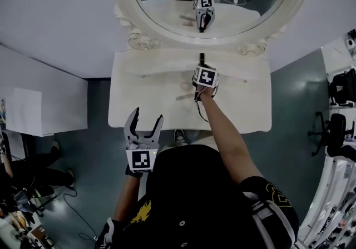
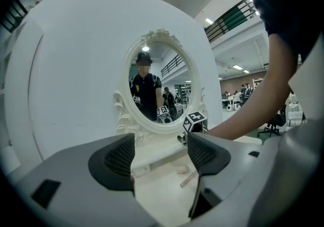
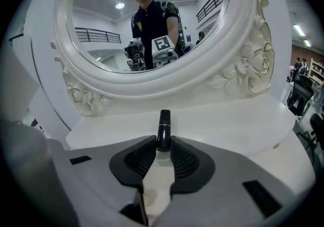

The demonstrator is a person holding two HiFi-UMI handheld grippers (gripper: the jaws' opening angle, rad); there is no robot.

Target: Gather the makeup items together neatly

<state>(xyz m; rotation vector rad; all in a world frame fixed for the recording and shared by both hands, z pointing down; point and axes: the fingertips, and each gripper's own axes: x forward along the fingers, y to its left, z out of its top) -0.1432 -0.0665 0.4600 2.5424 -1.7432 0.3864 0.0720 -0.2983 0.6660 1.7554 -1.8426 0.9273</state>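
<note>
Tube [image 3: 163, 125] — slim, black, glossy — sits clamped in the right gripper [image 3: 162, 146], long axis running past its jaws; a pale thin stick [image 1: 184, 97] lies on the white table [image 1: 133, 106] just behind-left of it, nearer than the empty, spread-jawed left gripper [image 2: 162, 154].

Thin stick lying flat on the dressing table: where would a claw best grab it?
Around its middle, from above, claw jaws across its narrow width. The thin stick lies flat on the dressing table, so only its long sides offer a pinch; a middle hold should keep it level. The open left claw is free.
</note>
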